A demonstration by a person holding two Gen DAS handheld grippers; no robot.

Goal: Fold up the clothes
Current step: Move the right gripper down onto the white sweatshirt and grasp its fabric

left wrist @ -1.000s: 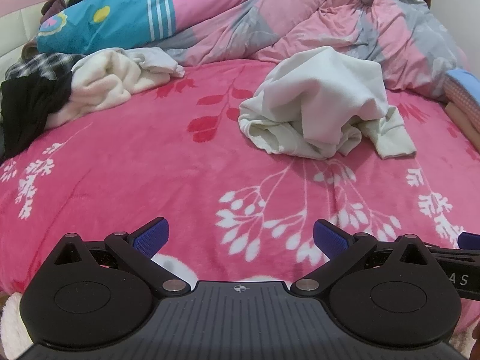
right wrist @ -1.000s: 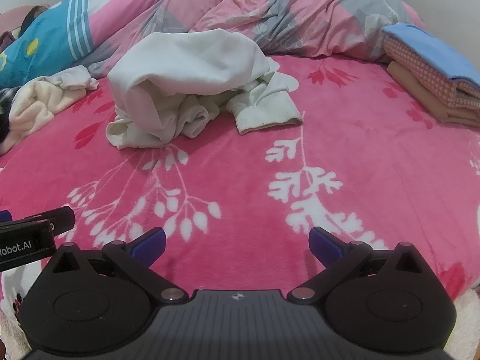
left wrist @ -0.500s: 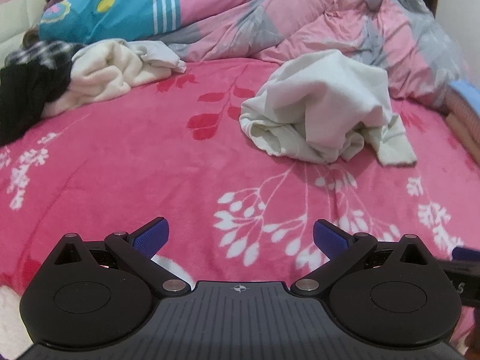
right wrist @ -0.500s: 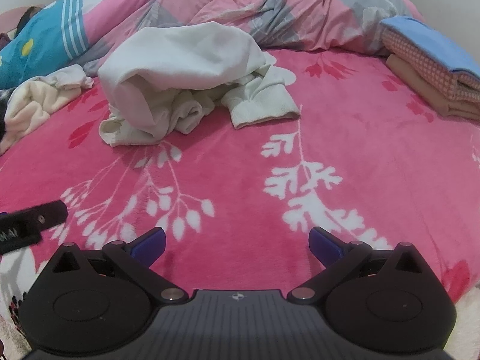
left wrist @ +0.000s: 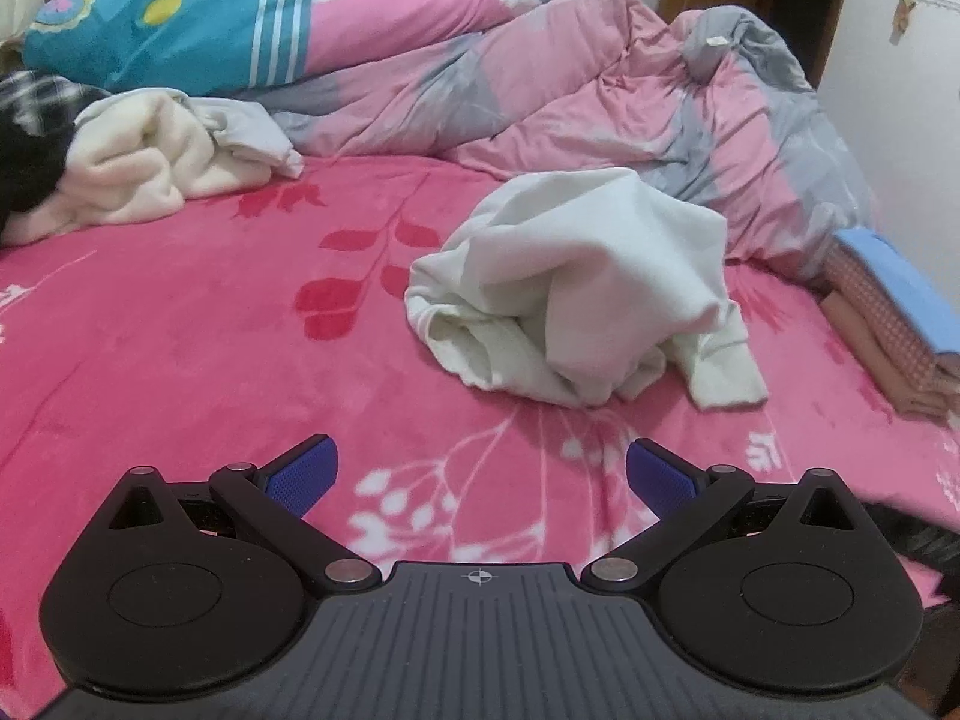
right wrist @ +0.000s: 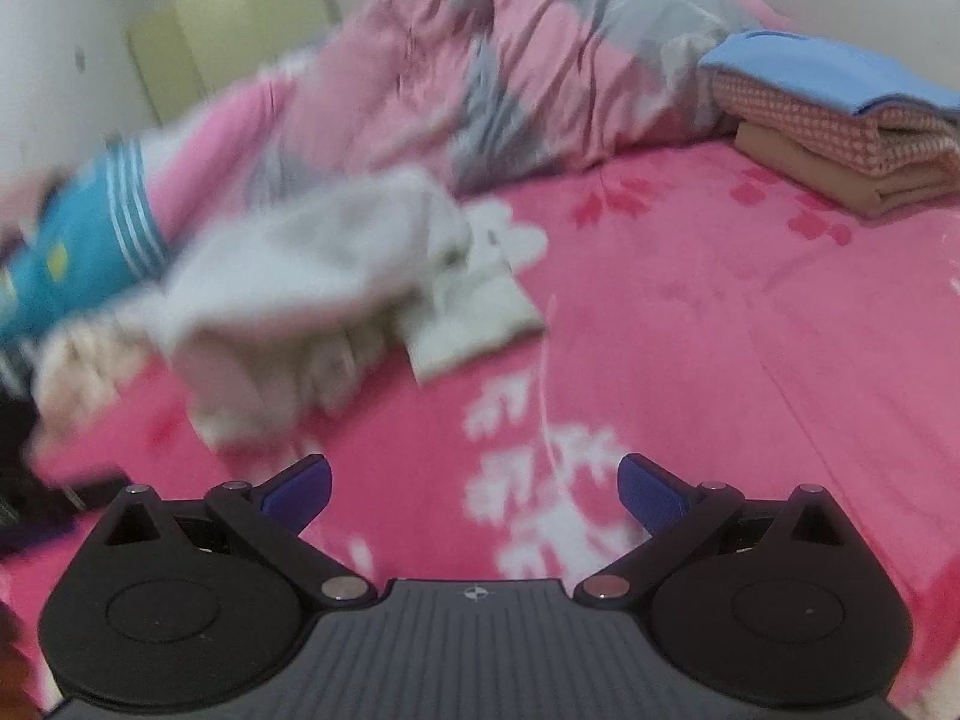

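A crumpled white garment (left wrist: 576,288) lies heaped on the pink blanket, one cuffed sleeve trailing right.

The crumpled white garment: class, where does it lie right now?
The crumpled white garment lies on the pink floral blanket, centre-right in the left wrist view, in front of the pink-and-grey duvet, left of the folded stack.

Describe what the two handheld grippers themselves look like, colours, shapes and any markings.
Left gripper and right gripper match: black linkage arms with silver pivot pins, two round black discs, a ribbed grey centre plate with a small crosshair mark, and blue textured pads on the jaws.
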